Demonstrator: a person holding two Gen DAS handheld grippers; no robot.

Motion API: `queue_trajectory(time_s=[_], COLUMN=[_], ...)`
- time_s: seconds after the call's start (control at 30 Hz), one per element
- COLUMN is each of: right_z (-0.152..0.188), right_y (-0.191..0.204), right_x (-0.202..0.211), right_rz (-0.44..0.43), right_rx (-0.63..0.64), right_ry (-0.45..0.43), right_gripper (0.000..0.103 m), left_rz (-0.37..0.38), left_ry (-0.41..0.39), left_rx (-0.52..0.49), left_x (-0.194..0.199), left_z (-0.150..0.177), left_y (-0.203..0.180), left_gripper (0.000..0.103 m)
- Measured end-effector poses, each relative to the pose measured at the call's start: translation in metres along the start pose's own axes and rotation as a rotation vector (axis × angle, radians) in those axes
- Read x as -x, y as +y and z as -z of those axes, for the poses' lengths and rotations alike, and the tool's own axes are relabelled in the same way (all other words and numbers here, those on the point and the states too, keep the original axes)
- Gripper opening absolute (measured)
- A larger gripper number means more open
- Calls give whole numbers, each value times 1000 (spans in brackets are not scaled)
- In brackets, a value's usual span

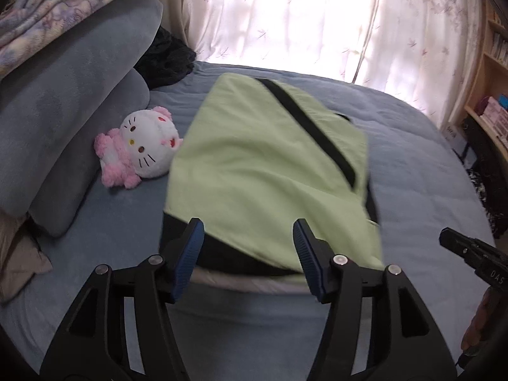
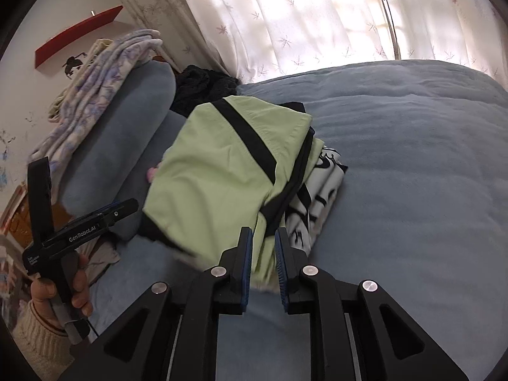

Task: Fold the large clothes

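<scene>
Two grippers work over a blue bed (image 1: 428,165), where a light green garment (image 1: 270,165) with a black stripe lies folded on a black-and-white cloth (image 2: 320,197), near a pink and white plush cat (image 1: 139,149) and grey pillows (image 1: 70,101). The left gripper (image 1: 247,254) hangs just before the near edge of the garment with its jaws wide apart, and it holds nothing. The right gripper (image 2: 263,263) has its jaws narrow, with the near corner of the garment between them, but I cannot tell if they really pinch it.
</scene>
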State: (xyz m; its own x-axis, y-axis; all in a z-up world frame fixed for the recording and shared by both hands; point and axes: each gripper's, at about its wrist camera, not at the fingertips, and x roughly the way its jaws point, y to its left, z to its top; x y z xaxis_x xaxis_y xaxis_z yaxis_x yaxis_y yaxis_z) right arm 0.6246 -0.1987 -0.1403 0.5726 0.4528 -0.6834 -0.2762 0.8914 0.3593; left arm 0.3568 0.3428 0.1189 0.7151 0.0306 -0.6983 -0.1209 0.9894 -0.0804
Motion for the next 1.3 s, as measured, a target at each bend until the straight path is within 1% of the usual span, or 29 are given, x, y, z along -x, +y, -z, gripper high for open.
queue_trajectory(time_s=[0.07, 0.2, 0.33, 0.4, 0.53, 0.6, 0.63, 0.7, 0.73, 0.77, 0.8, 0.87, 0.97, 1.1, 1.13, 1.17, 1.23, 1.3], right_z=[10, 31, 55, 71, 102, 121, 131, 153, 164, 177, 190, 219, 259, 314, 326, 340, 362, 386], right_y=[-3, -14, -25, -26, -39, -41, -45, -52, -53, -56, -56, -58, -61, -69, -71, -73, -78, -83], right_x=[24, 68, 113, 135, 158, 175, 180, 192, 202, 211, 230, 251, 277, 309, 319, 324, 334, 341], right_rz=[4, 7, 17, 21, 37, 45, 56, 74, 80, 85, 86, 97, 116, 180, 185, 197, 220, 233], right_rx=[1, 4, 7, 21, 35, 43, 46, 42, 39, 34, 35, 50, 65, 40, 35, 26, 17, 5], right_ry=[-3, -18, -43, -53, -43, -39, -38, -32, -33, -36, -43, -63, -82, -110, -114, -120, -122, -119], right_gripper=[23, 26, 37, 38, 39, 39, 39, 41, 45, 52, 55, 65, 72, 76, 79, 83, 85, 85], left_rz=[14, 40, 63, 80, 114, 111, 112, 117, 117, 122, 127, 128, 100, 83, 65, 48, 20, 31], left_ry=[-11, -38, -61, -76, -92, -108, -120, -125, -124, -124, -124, -126, -125, -127, -132, -133, -120, -95], left_rx=[-6, -6, -4, 4, -4, -18, -22, -31, -33, -35, -36, -41, -70, -122, -131, -136, -138, -119], left_x=[30, 86, 131, 154, 192, 208, 217, 229, 235, 239, 245, 253, 262, 269, 271, 271, 272, 271], left_z=[15, 46, 73, 91, 129, 146, 157, 177, 187, 195, 208, 226, 257, 303, 316, 325, 342, 359], left_y=[-19, -57, -89, -107, -144, -162, -172, -191, -200, -206, -217, -232, -255, -281, -287, -291, -295, -296], left_gripper=[62, 69, 70, 72, 76, 81, 81, 82, 82, 82, 83, 83, 85, 86, 86, 86, 86, 86])
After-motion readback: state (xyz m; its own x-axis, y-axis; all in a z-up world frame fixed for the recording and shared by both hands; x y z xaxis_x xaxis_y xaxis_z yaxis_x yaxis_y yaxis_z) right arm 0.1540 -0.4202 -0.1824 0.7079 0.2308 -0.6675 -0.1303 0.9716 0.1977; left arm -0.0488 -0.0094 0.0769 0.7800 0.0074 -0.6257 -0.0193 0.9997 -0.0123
